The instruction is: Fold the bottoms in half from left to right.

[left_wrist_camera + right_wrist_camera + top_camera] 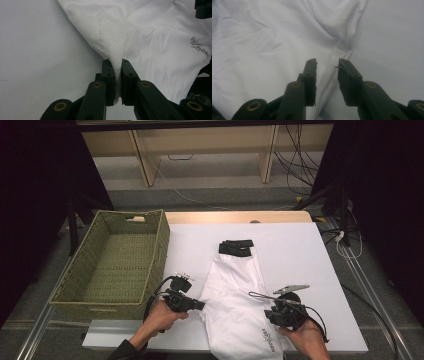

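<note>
A white garment (235, 290) with a black band (236, 247) at its far end lies lengthwise on the white table (295, 250). It carries a grey printed logo (198, 47) near its front end. My left gripper (202, 305) is at the garment's left edge, and in the left gripper view it (115, 67) is shut on a pinched fold of the perforated cloth. My right gripper (267, 314) rests at the garment's right front edge. In the right gripper view its jaws (327, 65) stand apart over the hem (342, 53), with the pads not pressing on it.
A woven green basket (162, 245) stands on the left of the table, close to my left gripper. Bare white tabletop lies to the right of the garment. Cables and shelf legs sit on the floor beyond the far edge.
</note>
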The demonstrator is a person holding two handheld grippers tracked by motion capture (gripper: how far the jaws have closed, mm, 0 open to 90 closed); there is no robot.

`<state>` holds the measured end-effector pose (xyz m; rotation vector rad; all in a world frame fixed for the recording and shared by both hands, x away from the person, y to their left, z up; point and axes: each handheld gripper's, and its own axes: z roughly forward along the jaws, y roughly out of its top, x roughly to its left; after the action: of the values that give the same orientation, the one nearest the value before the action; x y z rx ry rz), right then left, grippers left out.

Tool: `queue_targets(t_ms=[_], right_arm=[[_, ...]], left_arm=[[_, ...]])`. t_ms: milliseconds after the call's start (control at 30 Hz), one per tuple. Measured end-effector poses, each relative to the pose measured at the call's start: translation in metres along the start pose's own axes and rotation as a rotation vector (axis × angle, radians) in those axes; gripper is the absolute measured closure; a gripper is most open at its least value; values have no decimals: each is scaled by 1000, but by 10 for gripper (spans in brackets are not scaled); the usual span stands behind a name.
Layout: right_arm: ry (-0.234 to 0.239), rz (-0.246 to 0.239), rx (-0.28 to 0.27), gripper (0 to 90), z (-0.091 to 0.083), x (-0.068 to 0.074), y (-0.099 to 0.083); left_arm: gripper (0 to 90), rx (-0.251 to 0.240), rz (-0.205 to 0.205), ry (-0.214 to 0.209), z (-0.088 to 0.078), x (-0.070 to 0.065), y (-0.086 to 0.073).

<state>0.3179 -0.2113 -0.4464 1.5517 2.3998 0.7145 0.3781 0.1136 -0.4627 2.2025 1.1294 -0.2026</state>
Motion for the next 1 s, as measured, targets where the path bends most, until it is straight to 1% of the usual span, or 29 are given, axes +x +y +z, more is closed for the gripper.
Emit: queue_targets(t_ms=[33, 67, 100, 133, 200, 367, 433, 500, 567, 600, 633, 667, 700, 733, 767, 800, 867, 933, 1000], right_arm=[[0, -1, 24, 725, 4, -1, 1], [-2, -3, 45, 767, 8, -1, 2], [-7, -5, 55, 822, 10, -1, 1], [-24, -15, 65, 887, 11, -1, 1], [-33, -23, 66, 899, 9, -3, 1], [-40, -9, 51, 900, 3, -12, 2], [-44, -3, 53, 900, 5, -16, 3], [-46, -1, 69, 900, 9, -20, 5], [-49, 8, 83, 900, 10, -22, 6], [-45, 7, 87, 898, 10, -23, 6], [-45, 7, 86, 897, 10, -23, 6], [-41, 4, 86, 897, 10, -24, 6], [-43, 3, 88, 897, 10, -23, 6], [-47, -9, 91, 897, 10, -23, 6], [-51, -13, 101, 897, 11, -22, 6], [-54, -17, 104, 898, 11, -21, 5], [-57, -22, 118, 900, 12, -21, 5], [-58, -23, 133, 900, 13, -21, 4], [-59, -23, 135, 900, 12, -22, 3]], left_arm=[[836, -1, -2, 0, 0, 0, 0], [840, 0, -1, -1, 0, 0, 0], [843, 0, 1, -2, 0, 0, 0], [844, -1, 2, -3, 0, 0, 0], [843, -3, 0, -5, 0, -1, 0], [836, 5, 8, -13, 2, -4, -1], [832, 12, 11, -16, 3, -5, -1], [816, 20, 13, -21, 4, -5, -1], [763, 12, -1, -28, 4, -5, -1], [714, 15, -1, -28, 3, -3, -1], [681, 4, -22, -29, 3, -2, 0], [642, -4, -33, -28, 2, -2, 1], [627, -14, -43, -26, 2, 0, 1], [624, -18, -48, -23, 2, 1, 1], [655, -16, -47, -22, 2, 2, 1], [727, -9, -39, -19, 3, 1, 0], [839, 11, -11, -4, 6, -3, -2], [873, 25, 16, 13, 7, -6, -2], [876, 33, 27, 14, 7, -7, -4]])
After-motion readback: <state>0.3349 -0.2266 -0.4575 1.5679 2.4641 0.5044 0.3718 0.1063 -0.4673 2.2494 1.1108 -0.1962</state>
